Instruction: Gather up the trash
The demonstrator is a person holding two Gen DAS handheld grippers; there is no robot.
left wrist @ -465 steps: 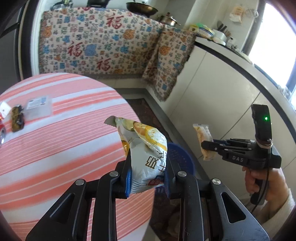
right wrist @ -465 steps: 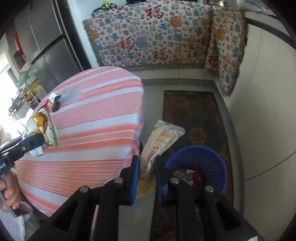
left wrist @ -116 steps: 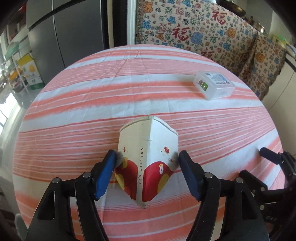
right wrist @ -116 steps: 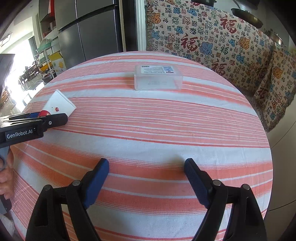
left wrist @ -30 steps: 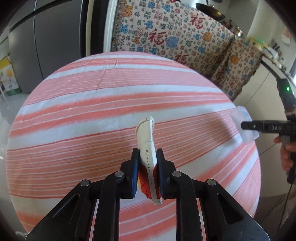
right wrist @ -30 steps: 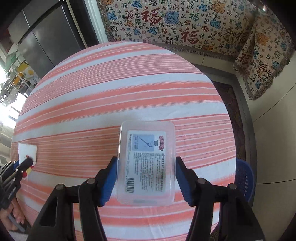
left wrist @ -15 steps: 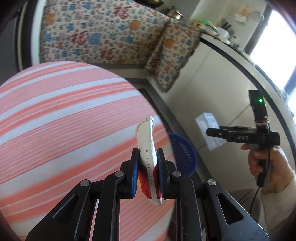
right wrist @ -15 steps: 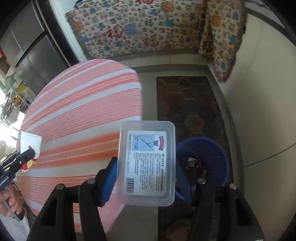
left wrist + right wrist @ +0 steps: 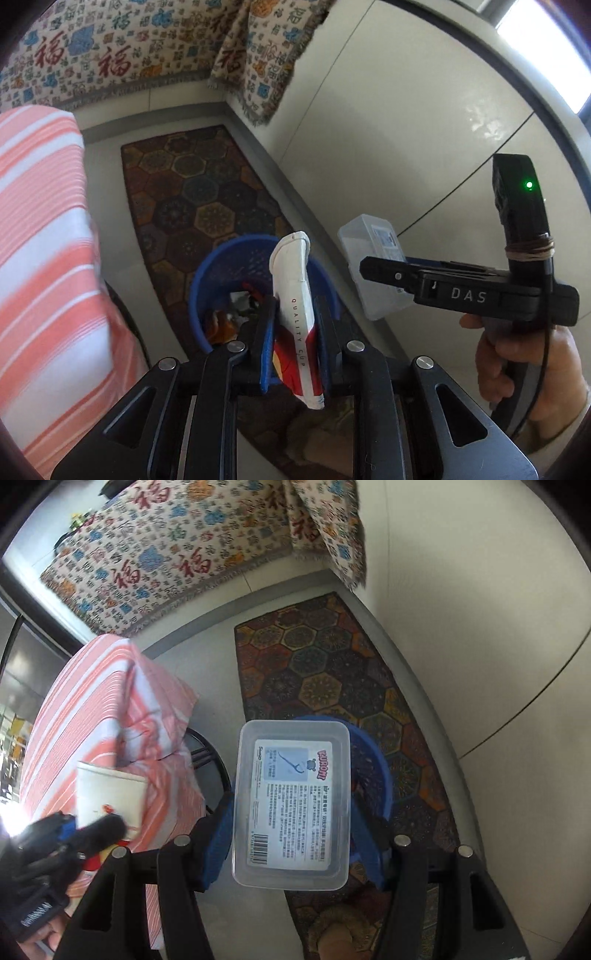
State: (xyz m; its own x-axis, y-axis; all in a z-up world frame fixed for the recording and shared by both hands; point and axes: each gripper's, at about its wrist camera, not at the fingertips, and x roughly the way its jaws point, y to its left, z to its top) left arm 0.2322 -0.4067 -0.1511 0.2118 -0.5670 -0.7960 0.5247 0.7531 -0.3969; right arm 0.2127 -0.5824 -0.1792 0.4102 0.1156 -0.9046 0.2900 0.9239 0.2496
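Left tool (image 9: 293, 343) pinches a flattened cup (image 9: 295, 295) over the bin (image 9: 207, 280); right tool (image 9: 291, 834) clamps a box (image 9: 291, 805) near its rim. Released off-centre, either could hit the rug (image 9: 332, 664).

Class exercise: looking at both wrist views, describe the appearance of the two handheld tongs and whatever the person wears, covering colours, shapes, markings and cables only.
Both tongs, left and right, have black skeletal fingers with triangular cut-outs, silver pivot bolts and blue pads. Seen side-on, the right one reads "DAS" in white, carries an upright black module with a green light, a brown band and a thin black cable. A pale sleeve covers the wrist.
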